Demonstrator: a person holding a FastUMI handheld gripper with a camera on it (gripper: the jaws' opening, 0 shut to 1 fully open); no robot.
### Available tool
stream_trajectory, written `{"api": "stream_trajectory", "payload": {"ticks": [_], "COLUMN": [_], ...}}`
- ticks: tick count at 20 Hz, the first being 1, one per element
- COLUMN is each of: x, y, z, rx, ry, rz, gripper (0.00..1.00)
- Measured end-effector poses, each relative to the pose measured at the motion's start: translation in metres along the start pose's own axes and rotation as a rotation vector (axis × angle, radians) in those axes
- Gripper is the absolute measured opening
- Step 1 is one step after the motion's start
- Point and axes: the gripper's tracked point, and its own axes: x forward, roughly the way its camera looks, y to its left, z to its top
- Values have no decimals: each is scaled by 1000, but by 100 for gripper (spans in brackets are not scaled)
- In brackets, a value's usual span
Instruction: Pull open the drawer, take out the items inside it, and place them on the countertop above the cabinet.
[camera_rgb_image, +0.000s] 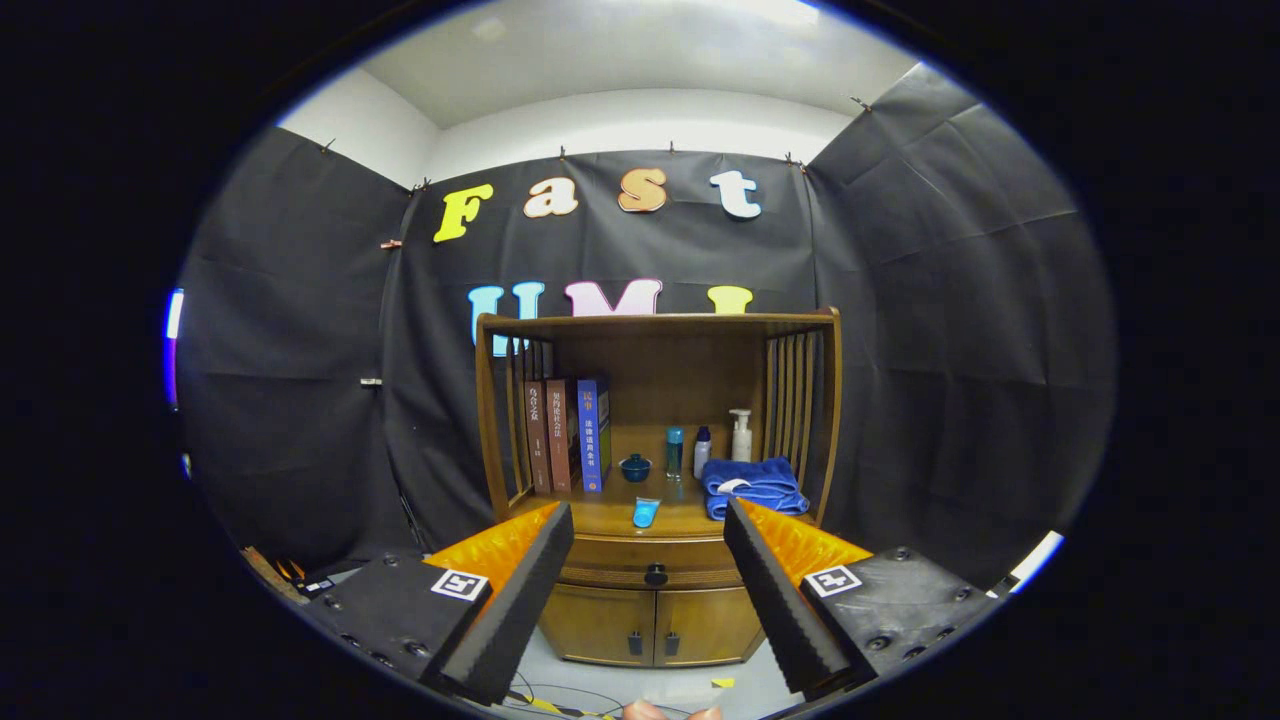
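Facing the cabinet (655, 480) from well back, the gripper (648, 530) holds its jaws wide apart and empty; the drawer (655, 572) sits closed, and a blue tube (646, 513) lies on the countertop (600, 518), fitting start or finish.

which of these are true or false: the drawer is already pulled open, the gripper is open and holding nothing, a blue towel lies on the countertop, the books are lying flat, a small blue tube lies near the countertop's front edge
1. The drawer is already pulled open. False: it sits shut, flush with the cabinet front.
2. The gripper is open and holding nothing. True.
3. A blue towel lies on the countertop. True.
4. The books are lying flat. False: they stand upright, opposite the towel.
5. A small blue tube lies near the countertop's front edge. True.
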Motion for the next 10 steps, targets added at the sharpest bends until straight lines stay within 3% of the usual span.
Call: {"api": "stream_trajectory", "payload": {"ticks": [10], "x": [0], "y": [-5], "z": [-9], "rx": [5], "ry": [11], "rz": [7], "gripper": [99]}}
